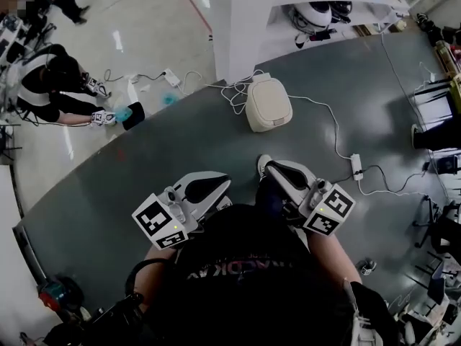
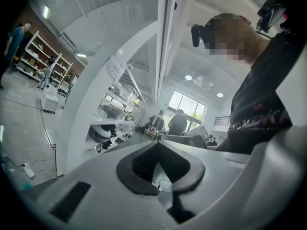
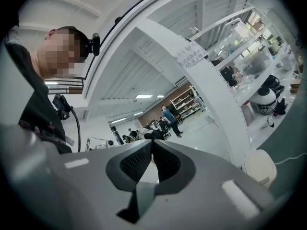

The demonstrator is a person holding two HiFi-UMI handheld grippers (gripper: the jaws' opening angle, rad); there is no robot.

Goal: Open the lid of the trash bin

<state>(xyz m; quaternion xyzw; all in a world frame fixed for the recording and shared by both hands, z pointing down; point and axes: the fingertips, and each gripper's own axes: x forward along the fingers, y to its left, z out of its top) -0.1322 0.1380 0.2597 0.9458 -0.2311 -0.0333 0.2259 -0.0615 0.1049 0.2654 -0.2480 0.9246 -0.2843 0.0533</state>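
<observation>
head view: a cream trash bin (image 1: 269, 104) is seen on the grey floor (image 1: 180, 143), lid down, ahead of and well apart from the left gripper (image 1: 205, 186) and right gripper (image 1: 268, 167). a white cable (image 1: 232, 92) is tangled beside it.

left gripper view: the jaws are pressed together, with nothing between them.

right gripper view: the jaws are likewise closed and empty. the bin is visible at the lower right.

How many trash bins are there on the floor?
1. The cream trash bin stands on the grey floor near the white pillar, lid shut. Others may be hidden out of view.
</observation>
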